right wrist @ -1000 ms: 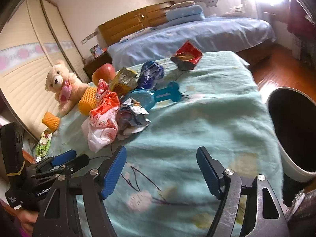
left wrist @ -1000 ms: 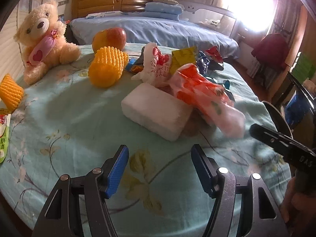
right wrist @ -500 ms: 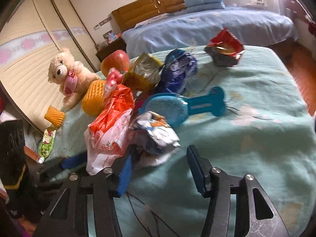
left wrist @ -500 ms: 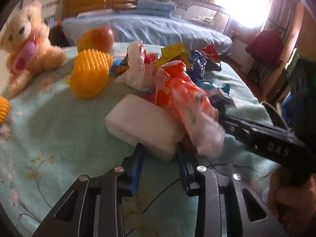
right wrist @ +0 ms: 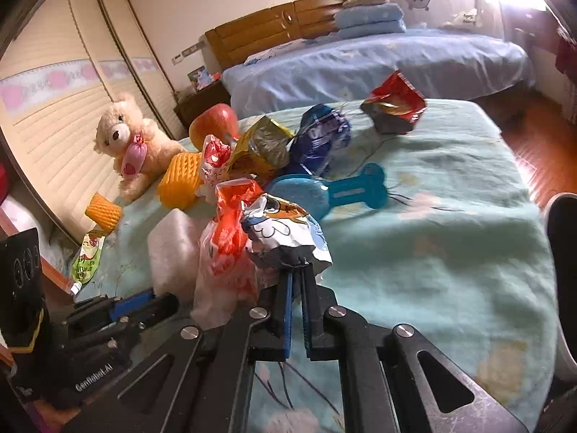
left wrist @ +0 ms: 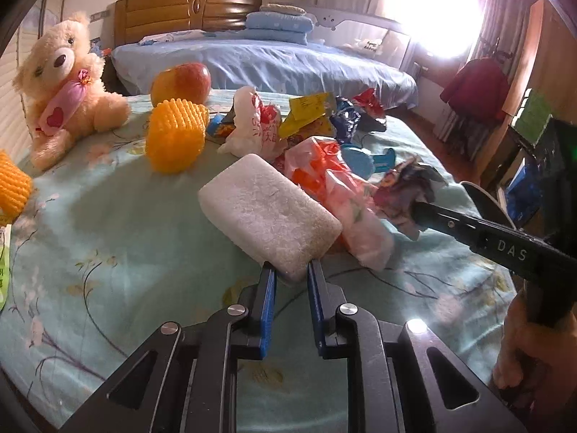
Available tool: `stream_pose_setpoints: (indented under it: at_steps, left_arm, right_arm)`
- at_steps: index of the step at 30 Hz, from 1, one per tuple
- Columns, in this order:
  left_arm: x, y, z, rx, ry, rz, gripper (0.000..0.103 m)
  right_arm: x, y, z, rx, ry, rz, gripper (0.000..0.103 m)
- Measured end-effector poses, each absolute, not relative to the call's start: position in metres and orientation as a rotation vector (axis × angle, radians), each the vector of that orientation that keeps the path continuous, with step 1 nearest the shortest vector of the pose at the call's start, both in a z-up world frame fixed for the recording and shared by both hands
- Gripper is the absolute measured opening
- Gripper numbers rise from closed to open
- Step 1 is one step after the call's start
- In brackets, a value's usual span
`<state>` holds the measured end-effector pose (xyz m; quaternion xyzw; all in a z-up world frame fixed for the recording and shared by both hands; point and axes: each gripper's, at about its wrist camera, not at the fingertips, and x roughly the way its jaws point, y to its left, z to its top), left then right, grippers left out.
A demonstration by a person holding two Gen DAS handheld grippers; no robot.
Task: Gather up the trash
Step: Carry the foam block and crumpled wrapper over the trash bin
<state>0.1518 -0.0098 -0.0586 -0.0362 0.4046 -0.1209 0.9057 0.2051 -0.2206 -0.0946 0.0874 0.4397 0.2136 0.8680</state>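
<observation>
At the right edge of the right wrist view stands a dark bin [right wrist: 564, 270] with a white rim, beside the table [right wrist: 450, 252]; what is inside it I cannot tell. The table has a light green flowered cloth, and the trash lies in a heap near its middle.

The left claw [left wrist: 291, 272] has just been closing and now pinches the near corner of a white foam block [left wrist: 267, 213], which rests on the cloth. The right claw [right wrist: 297, 278] has also just been closing; it is almost pressed together and pinches the lower edge of a crumpled white and blue wrapper [right wrist: 285, 234]. Touching the wrapper on its left is an orange and white plastic bag [right wrist: 227, 249].
</observation>
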Motion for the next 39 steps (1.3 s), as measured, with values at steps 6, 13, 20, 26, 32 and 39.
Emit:
stream_pose_setpoints:
  at_steps: [6, 13, 20, 26, 32, 39]
  left_arm:
    - [0.128, -0.021, -0.048, -0.053, 0.812, -0.293, 0.016]
    - [0.11, -0.043, -0.043, -0.022, 0.808, -0.353, 0.016]
    - [0.108, -0.074, -0.044, 0.031, 0.817, -0.407, 0.016]
    - [0.118, -0.101, -0.049, 0.067, 0.824, -0.447, 0.016]
    - [0.132, -0.129, -0.054, 0.094, 0.829, -0.489, 0.016]
    - [0.148, -0.157, -0.059, 0.118, 0.833, -0.53, 0.016]
  right_arm:
    - [0.185, -0.241, -0.088, 0.204, 0.902, 0.408, 0.004]
    - [0.165, -0.268, -0.084, 0.235, 0.887, 0.365, 0.004]
    - [0.151, -0.298, -0.083, 0.273, 0.877, 0.317, 0.004]
    - [0.145, -0.32, -0.083, 0.295, 0.872, 0.279, 0.004]
    - [0.141, -0.345, -0.082, 0.313, 0.864, 0.241, 0.004]
    - [0.139, -0.37, -0.082, 0.333, 0.856, 0.195, 0.004]
